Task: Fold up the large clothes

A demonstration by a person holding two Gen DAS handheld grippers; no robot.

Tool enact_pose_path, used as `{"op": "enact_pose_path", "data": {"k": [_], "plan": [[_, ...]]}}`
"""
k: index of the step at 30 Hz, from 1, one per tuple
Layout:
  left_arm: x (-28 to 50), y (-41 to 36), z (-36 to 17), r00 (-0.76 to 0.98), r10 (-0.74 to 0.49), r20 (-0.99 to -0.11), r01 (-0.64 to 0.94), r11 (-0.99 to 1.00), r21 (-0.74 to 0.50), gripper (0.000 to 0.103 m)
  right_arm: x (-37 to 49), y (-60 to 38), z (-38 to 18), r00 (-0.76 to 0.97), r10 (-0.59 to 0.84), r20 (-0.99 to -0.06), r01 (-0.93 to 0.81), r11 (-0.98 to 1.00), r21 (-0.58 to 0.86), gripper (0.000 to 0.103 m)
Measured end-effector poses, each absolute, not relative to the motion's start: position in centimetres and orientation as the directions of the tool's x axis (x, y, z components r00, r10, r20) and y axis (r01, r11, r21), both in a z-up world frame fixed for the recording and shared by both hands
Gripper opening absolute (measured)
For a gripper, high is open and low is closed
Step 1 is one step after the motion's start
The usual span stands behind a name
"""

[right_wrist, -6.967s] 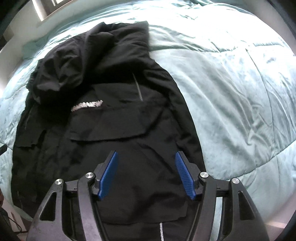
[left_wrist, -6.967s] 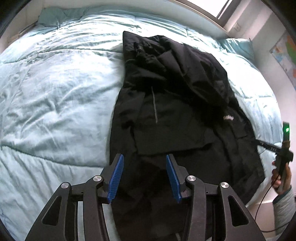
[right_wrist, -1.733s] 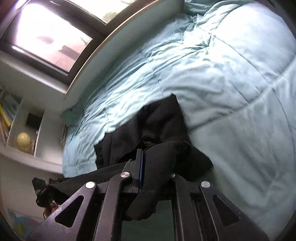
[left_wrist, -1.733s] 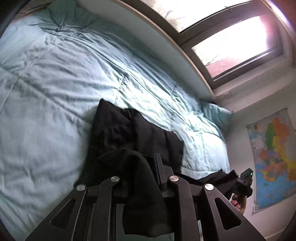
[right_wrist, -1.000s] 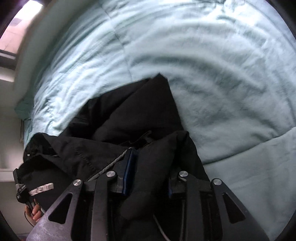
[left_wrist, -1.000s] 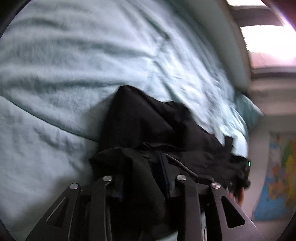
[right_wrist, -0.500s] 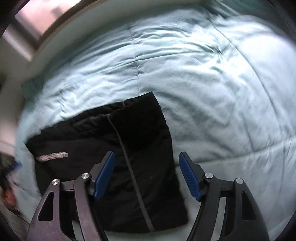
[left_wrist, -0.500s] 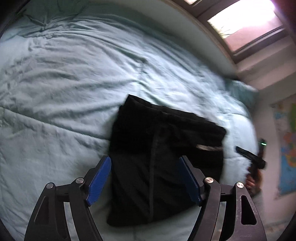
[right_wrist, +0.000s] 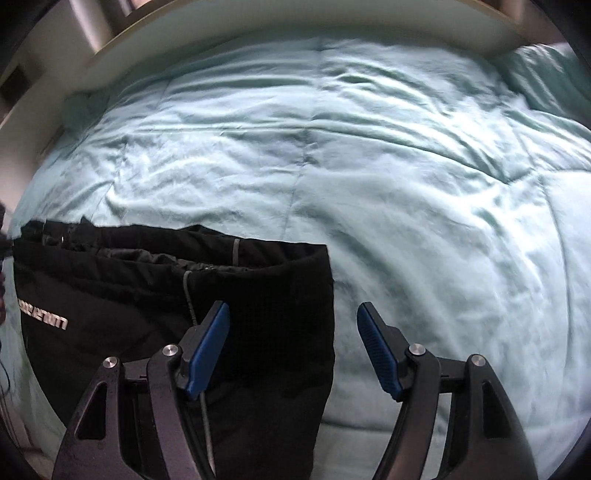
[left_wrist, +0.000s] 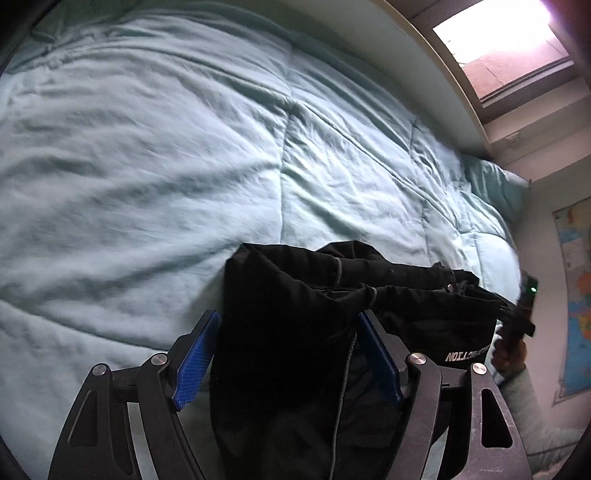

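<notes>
A black jacket (left_wrist: 295, 314) lies folded in a thick rectangle on the light blue duvet (left_wrist: 147, 147), with white lettering (left_wrist: 467, 356) near one end. My left gripper (left_wrist: 288, 354) hangs over the jacket's left end with its blue pads wide apart and not pressing the cloth. In the right wrist view the jacket (right_wrist: 147, 295) fills the lower left. My right gripper (right_wrist: 293, 347) is open above the jacket's right edge, one finger over black cloth and the other over bare duvet. A person's hand (left_wrist: 509, 354) holds that gripper at the jacket's far end.
The duvet (right_wrist: 406, 184) spreads wide beyond the jacket. A teal pillow (left_wrist: 495, 184) lies at the bed's far corner under a bright window (left_wrist: 509, 44). A coloured wall map (left_wrist: 576, 295) hangs at the right. A pale ledge (right_wrist: 295, 22) runs along the bed's far side.
A second ago both grippers were shut on bunched jacket cloth. Both have let go and opened wide. The jacket now lies folded on the duvet, and both cameras have turned.
</notes>
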State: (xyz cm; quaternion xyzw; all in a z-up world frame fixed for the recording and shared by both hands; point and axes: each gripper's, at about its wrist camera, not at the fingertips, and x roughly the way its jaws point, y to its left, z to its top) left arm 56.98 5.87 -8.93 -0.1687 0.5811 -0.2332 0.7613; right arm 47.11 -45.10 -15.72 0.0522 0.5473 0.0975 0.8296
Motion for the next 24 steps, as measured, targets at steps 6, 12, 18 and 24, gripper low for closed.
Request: {"op": "enact_pose_path", "data": {"k": [6,12,18,24], "plan": [[57.2,5.1,-10.0,0.213,-0.566,-0.797,0.134,0.825,-0.55,0.075,49.1,-45.2,-18.2,0.33,0.287,-0.899,-0.125,0.958,0.26,0.057],[54.3,2.7,-6.1,0.353,-0.424,-0.834,0.201,0.905,-0.375,0.013,45.9,-43.2,-15.8,0.452,0.088,-0.888,-0.089,0.995,0.054,0.014],[53.3,3.4,1.9,0.495,-0.465,-0.734,0.231,0.885,-0.405,0.013,43.8,-43.0,-7.9,0.62,-0.084,-0.78,-0.006,0.994,-0.112,0.013],[59.4,1.9,-0.7,0.517,-0.346,-0.783,0.134,0.936,-0.326,0.014,50.6,-42.4,-8.9,0.605,-0.174,-0.777,0.068,0.984,-0.167,0.013]]}}
